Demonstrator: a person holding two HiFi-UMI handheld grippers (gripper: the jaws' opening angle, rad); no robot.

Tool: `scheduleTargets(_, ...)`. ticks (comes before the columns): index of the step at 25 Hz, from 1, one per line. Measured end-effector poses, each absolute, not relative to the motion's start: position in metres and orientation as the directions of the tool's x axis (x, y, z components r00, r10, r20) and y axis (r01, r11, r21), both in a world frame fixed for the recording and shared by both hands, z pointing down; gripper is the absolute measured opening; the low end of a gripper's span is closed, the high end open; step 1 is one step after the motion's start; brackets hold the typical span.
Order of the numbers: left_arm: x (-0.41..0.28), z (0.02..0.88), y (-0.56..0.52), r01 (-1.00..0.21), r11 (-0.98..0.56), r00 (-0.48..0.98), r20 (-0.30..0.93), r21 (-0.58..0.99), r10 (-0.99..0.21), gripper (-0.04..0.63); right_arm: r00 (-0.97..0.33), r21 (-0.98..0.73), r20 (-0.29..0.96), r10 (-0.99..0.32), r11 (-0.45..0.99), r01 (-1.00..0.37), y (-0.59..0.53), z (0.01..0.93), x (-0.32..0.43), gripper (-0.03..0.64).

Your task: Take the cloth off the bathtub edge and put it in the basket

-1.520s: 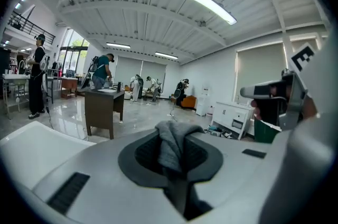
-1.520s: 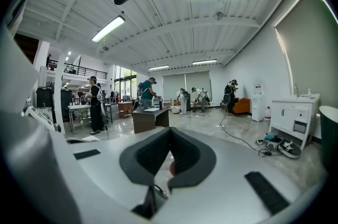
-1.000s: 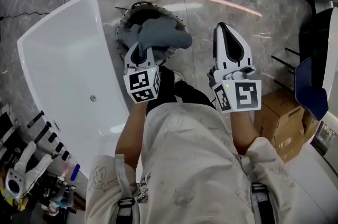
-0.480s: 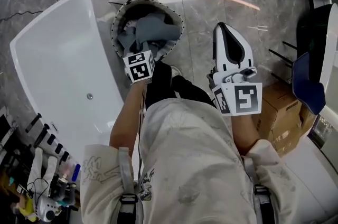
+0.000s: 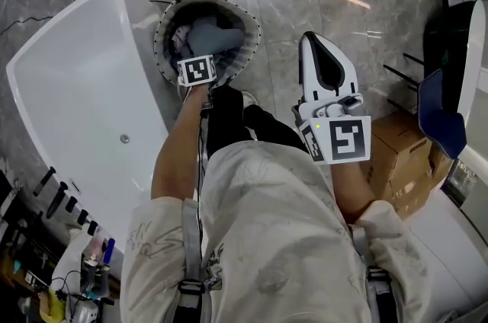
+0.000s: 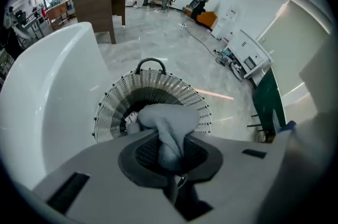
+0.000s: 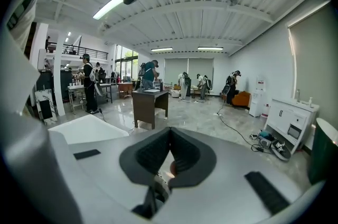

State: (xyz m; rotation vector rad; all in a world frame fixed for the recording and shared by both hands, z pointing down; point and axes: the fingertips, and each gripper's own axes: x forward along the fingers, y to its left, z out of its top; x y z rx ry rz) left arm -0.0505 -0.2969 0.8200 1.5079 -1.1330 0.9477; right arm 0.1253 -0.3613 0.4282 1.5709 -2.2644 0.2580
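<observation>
A grey cloth [image 5: 216, 35] hangs bunched over the mouth of the round woven basket [image 5: 163, 30], which stands on the floor beside the white bathtub [image 5: 76, 85]. My left gripper [image 5: 200, 62] points steeply down into the basket and is shut on the cloth. In the left gripper view the cloth [image 6: 168, 121] is pinched between the dark pads, with the basket [image 6: 113, 99] right beneath and other fabric inside it. Off to the right of the basket my right gripper [image 5: 316, 39] is held over the floor, shut and with nothing in it; in the right gripper view its jaws [image 7: 169, 132] meet at the tips.
A cardboard box [image 5: 404, 161] and a dark blue seat [image 5: 441, 112] stand at the right. Bottles and tools crowd a shelf [image 5: 65, 211] at the tub's near end. The person's legs fill the bottom of the head view. A brown desk [image 6: 100, 3] stands beyond the tub.
My left gripper has dropped from above the basket down to its mouth, carrying the grey cloth and tipping to point steeply down. The right gripper has hardly moved.
</observation>
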Motion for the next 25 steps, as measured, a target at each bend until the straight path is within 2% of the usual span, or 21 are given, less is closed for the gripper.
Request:
scheduleTargets(9,-0.054,0.837,-0.28,-0.974,-0.022,0.227,0.969,0.226,-0.096,0.064,-0.317,0.059,0.414,-0.853,0.373,-0.926,-0.359,0.435,0.119,-0.012)
scheduleTargets(13,-0.053,0.84,-0.265,-0.968,-0.016,0.252,0.967,0.252,-0.032,0.161,-0.322,0.056,0.405,-0.856,0.375,-0.925,-0.359,0.432,0.117,-0.012)
scheduleTargets(16,-0.051,0.837,-0.261,-0.96,-0.003,0.278,0.96,0.278,-0.034,0.179,-0.328,0.048,0.402,-0.855,0.378,-0.925,-0.359,0.432,0.115,-0.012)
scheduleTargets(25,-0.051,0.828,-0.243,-0.949,0.057,0.307,0.95,0.31,-0.056,0.181,-0.364,0.03,0.388,-0.847,0.407,-0.913,-0.35,0.431,0.111,-0.012)
